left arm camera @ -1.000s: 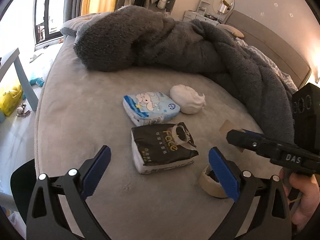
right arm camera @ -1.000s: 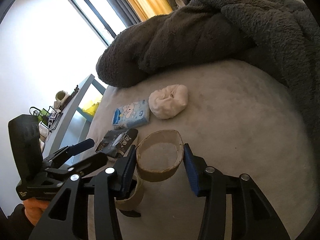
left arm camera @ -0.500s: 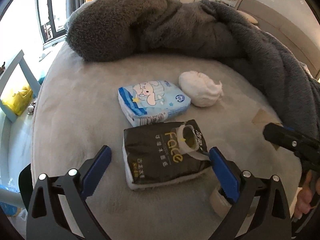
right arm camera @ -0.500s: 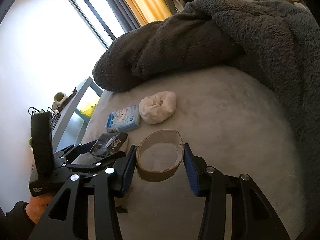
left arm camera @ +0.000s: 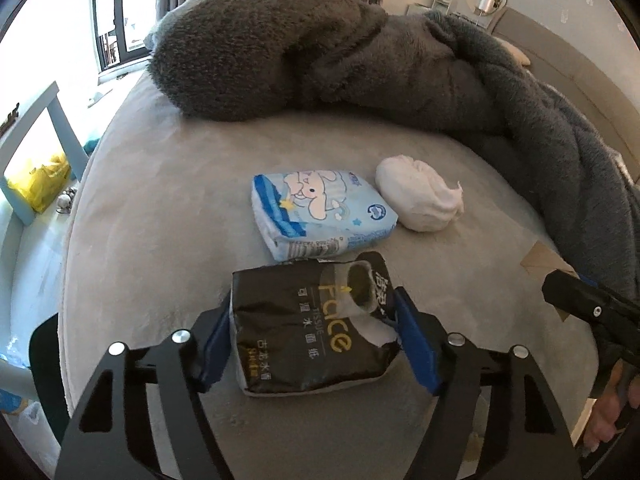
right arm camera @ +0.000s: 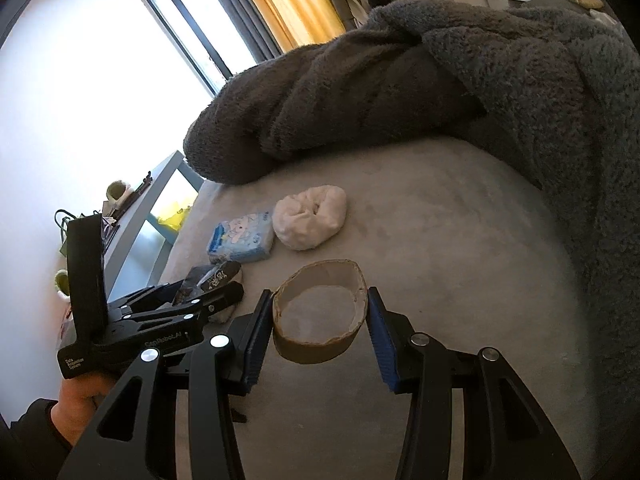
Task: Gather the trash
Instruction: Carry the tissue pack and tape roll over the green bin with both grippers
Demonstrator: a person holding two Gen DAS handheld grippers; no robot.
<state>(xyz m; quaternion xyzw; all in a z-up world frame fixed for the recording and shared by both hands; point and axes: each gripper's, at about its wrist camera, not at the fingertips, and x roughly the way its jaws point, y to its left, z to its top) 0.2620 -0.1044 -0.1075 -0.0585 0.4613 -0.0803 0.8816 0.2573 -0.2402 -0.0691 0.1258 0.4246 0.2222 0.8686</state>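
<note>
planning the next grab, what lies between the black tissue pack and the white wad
In the left wrist view, the blue tissue pack lies between the black tissue pack and the white wad.

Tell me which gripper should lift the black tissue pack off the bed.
Left. The left gripper already has its blue pads against both sides of the black tissue pack; the right gripper is occupied holding the brown cardboard tape ring.
</note>
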